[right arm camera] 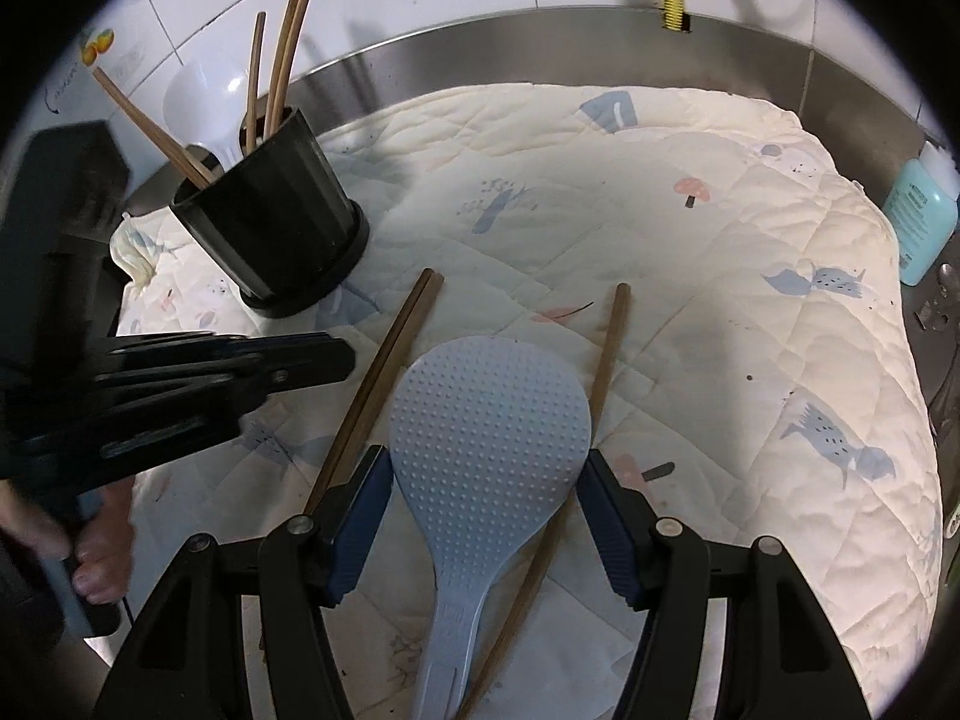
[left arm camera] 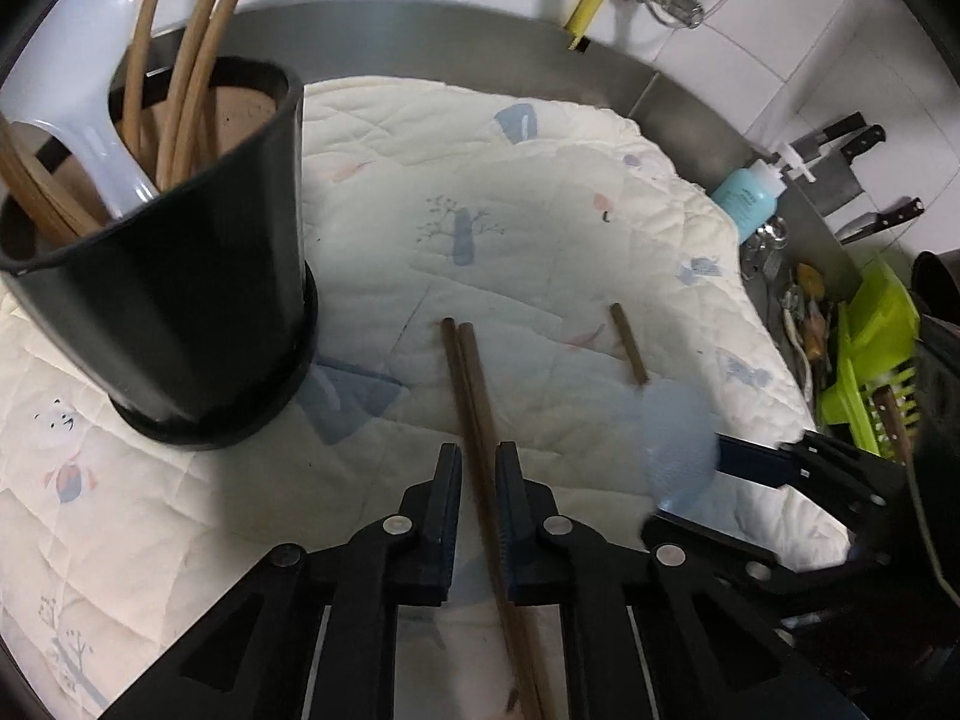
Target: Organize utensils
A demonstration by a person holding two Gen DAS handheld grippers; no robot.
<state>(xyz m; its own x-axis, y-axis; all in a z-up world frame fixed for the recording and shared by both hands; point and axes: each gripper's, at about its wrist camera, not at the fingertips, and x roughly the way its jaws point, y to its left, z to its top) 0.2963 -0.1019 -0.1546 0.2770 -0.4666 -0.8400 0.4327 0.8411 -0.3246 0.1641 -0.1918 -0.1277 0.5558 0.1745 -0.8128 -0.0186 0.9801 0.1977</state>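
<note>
Currently, step in hand: two pickups are being set up at once, judged from how each gripper brackets a utensil lying on the quilted cloth (right arm camera: 720, 252).
Left gripper (left arm camera: 478, 468): its jaws stand slightly apart on either side of a pair of dark chopsticks (left arm camera: 474, 396); whether the pads already press on them cannot be told.
Right gripper (right arm camera: 483, 483): it is held wide open around the blue rice paddle (right arm camera: 486, 420), whose head lies between the jaws without being clamped.
Task things: the pair, the paddle and a single chopstick (right arm camera: 606, 360) lie flat near the middle of the cloth; the single stick runs partly under the paddle's right edge.
Holder: a black utensil cup (right arm camera: 276, 234) stands upright at the back left, already loaded with light chopsticks (right arm camera: 282, 60) and a white spoon (right arm camera: 210, 102).
Next move: a firm closing on the pair is called for, then a lift and a tilt towards upright over the cup.
In the way: the two grippers are close together, and the sticks fanning out of the cup leave a narrow entry.
Around: a teal bottle (right arm camera: 918, 222) and a green rack (left arm camera: 870, 348) stand off the cloth at the right.
</note>
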